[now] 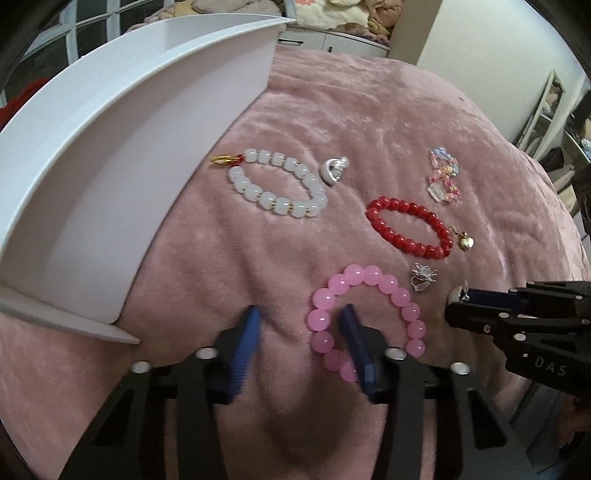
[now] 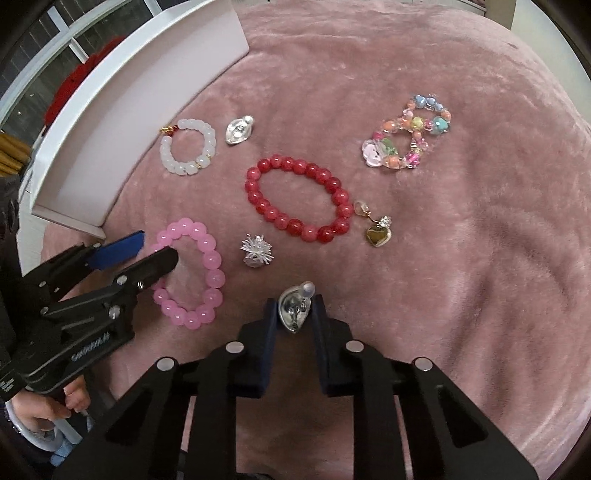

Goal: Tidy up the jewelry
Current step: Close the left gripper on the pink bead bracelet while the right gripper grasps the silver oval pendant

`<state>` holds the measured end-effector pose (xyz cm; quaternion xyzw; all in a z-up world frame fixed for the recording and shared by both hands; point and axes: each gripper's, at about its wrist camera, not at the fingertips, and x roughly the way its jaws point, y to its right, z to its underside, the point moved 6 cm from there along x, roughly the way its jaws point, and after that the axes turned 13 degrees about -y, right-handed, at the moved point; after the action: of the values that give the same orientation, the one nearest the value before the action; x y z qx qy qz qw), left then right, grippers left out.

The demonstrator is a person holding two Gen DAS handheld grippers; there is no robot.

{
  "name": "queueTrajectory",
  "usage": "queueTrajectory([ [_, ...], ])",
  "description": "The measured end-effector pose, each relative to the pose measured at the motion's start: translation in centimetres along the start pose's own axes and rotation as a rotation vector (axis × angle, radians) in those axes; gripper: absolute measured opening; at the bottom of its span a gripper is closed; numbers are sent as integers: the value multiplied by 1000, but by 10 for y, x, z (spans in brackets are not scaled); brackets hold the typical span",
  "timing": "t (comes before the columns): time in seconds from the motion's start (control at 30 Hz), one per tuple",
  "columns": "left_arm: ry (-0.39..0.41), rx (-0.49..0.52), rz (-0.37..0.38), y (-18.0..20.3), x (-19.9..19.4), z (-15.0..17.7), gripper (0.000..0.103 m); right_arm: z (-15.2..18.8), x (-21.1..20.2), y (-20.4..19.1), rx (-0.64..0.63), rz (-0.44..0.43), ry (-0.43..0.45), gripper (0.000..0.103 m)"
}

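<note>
Jewelry lies on a pink blanket. My left gripper is open; one finger sits inside the pink bead bracelet, the other outside its left side. It also shows in the right wrist view at the same bracelet. My right gripper is shut on a silver heart earring, which also shows in the left wrist view. A red bead bracelet, a white bead bracelet, a colourful bead bracelet, a silver spiky earring, a gold heart earring and another silver heart earring lie apart.
A white open box stands at the left on the blanket, also in the right wrist view. A window is behind it. A cabinet with plush items stands at the back.
</note>
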<state>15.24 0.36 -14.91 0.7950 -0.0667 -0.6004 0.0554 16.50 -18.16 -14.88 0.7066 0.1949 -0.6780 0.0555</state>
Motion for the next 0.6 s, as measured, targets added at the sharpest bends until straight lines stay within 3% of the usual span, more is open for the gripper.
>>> queueTrajectory([
  [0.2,16,15,16,1,-6,4,24,5,-10,-1,-8,-61,24,19],
  [0.37,43,14,32,2,-16,5,18,9,-16,-1,1,-90,58,19],
  [0.43,59,10,64,2,-23,6,7,9,-20,0,6,-104,74,19],
  [0.5,77,23,89,7,-30,7,6,9,-22,0,9,-110,84,19],
  [0.6,93,69,64,17,-37,9,6,10,-25,2,10,-119,93,19],
])
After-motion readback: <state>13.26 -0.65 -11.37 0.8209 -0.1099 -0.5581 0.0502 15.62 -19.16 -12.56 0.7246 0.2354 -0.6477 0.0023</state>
